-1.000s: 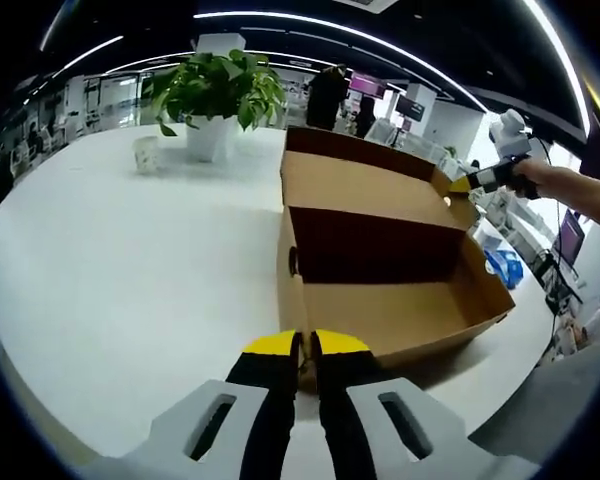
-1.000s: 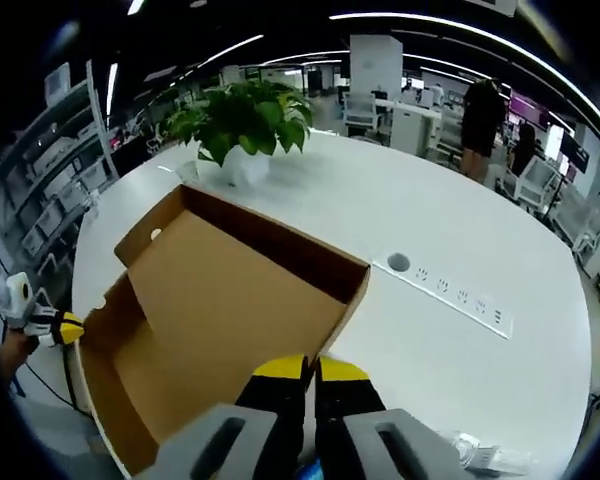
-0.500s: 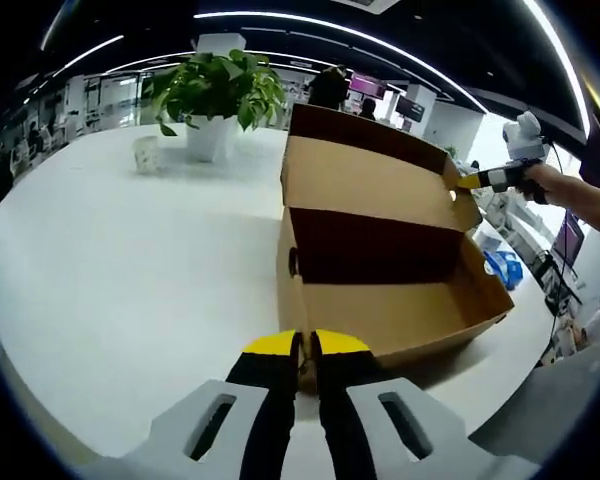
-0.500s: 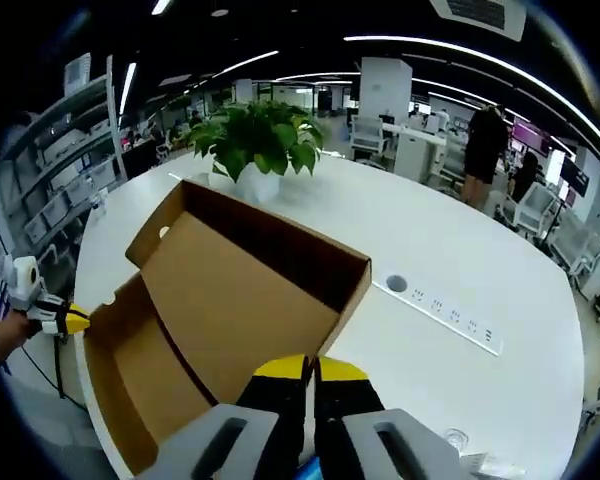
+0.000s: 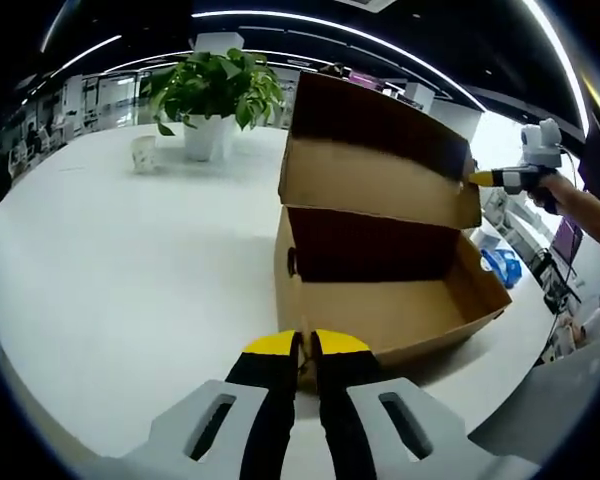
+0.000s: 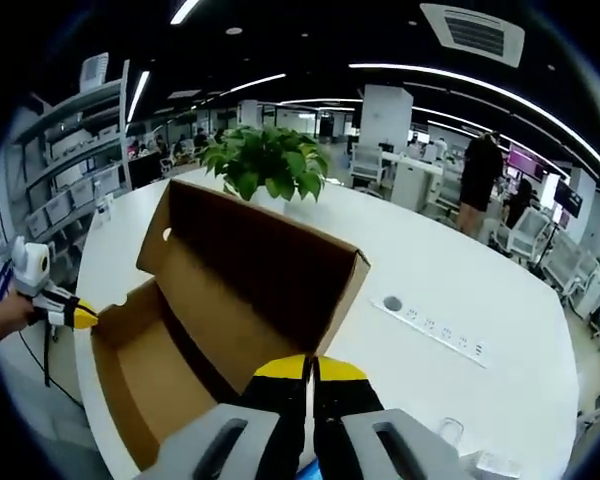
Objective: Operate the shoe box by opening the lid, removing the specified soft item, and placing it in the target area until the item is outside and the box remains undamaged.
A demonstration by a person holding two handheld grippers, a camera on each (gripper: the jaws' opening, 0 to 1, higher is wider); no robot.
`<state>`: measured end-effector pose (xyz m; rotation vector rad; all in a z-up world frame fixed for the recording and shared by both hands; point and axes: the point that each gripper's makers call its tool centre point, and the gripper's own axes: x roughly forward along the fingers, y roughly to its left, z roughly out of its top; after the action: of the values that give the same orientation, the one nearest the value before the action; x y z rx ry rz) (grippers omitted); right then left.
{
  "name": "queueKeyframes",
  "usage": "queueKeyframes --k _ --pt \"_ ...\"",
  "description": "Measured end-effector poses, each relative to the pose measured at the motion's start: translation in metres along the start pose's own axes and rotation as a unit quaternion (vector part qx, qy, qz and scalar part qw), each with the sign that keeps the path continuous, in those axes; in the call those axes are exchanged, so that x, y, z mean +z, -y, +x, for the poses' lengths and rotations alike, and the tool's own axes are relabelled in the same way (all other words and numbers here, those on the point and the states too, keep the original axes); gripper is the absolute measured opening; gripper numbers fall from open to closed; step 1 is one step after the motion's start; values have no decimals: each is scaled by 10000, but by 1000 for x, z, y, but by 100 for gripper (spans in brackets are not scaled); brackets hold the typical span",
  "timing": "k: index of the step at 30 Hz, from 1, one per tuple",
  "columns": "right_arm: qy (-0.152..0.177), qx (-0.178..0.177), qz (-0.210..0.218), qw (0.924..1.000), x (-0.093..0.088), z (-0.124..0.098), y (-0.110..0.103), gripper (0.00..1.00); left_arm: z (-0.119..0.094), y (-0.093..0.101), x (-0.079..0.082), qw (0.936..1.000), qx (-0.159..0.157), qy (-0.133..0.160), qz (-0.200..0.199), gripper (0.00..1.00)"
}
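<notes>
- Brown cardboard shoe box (image 5: pixel 385 300) w/ hinged lid is sitting on the white round table (image 5: pixel 110 270), straight ahead of the left claw (image 5: pixel 306 345); its near corner is being pinched betw. the yellow-tipped black jaws, which are almost fully closed on the cardboard edge.
- In left gripper view, the brown cardboard lid (image 5: pixel 380 150) is being held up above the box body, tilted, on the far side from the left claw; dark inner back wall is showing beneath it.
- Right claw (image 5: pixel 483 178) is seen at far right of left gripper view, yellow tip touching the lid's right edge, held by a person's hand (image 5: pixel 555 188).
- In right gripper view, right claw (image 6: pixel 311 368) jaws are pressed nearly together over the lid's front edge; the lid (image 6: pixel 260 265) is rising ahead and left of them.
- Box interior (image 6: pixel 145 385) is lying left of and below the right claw; no contents can be made out; soft item's whereabouts can't be told.
- Left claw (image 6: pixel 75 316) is appearing far left, tip at the box corner.
- Green leafy plant in white pot (image 5: pixel 212 95) is standing beyond the box, well apart; small white cup (image 5: pixel 145 153) beside it.
- White power strip (image 6: pixel 435 325) is set into the table right of the lid.
</notes>
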<state>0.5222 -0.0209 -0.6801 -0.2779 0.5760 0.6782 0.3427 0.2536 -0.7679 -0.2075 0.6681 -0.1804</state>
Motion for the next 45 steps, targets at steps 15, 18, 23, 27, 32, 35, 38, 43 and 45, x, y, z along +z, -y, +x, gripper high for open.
queueKeyframes --k 15,18,23,27,32,35,38,43,45 --pt "495 -111 -138 9986 -7 -23 -17 0 -1 1 -1 10000 -19 37 -45 4" --pt "576 -145 -125 9982 -11 -27 -19 0 -1 1 -1 10000 -21 35 -37 4" --pt "711 -201 -23 9973 -17 -33 -24 0 -1 1 -1 10000 -33 43 -26 4" --pt "786 -226 57 9966 -21 -38 -27 0 -1 0 -1 10000 -34 37 -33 4" --pt "803 -210 119 9965 -26 -41 -33 0 -2 0 -1 10000 -42 24 1 4" --pt "820 -219 167 9963 -28 -43 -36 0 -2 1 -1 10000 -44 19 13 4" --pt "834 -226 275 9959 -31 -45 -39 0 -2 0 -1 10000 -48 19 19 4" --pt "854 -262 330 9955 -38 -47 -45 0 -2 0 -1 10000 -61 11 37 4" --pt "840 -261 358 9955 -41 -48 -46 0 -2 0 0 9999 -69 -4 77 4"
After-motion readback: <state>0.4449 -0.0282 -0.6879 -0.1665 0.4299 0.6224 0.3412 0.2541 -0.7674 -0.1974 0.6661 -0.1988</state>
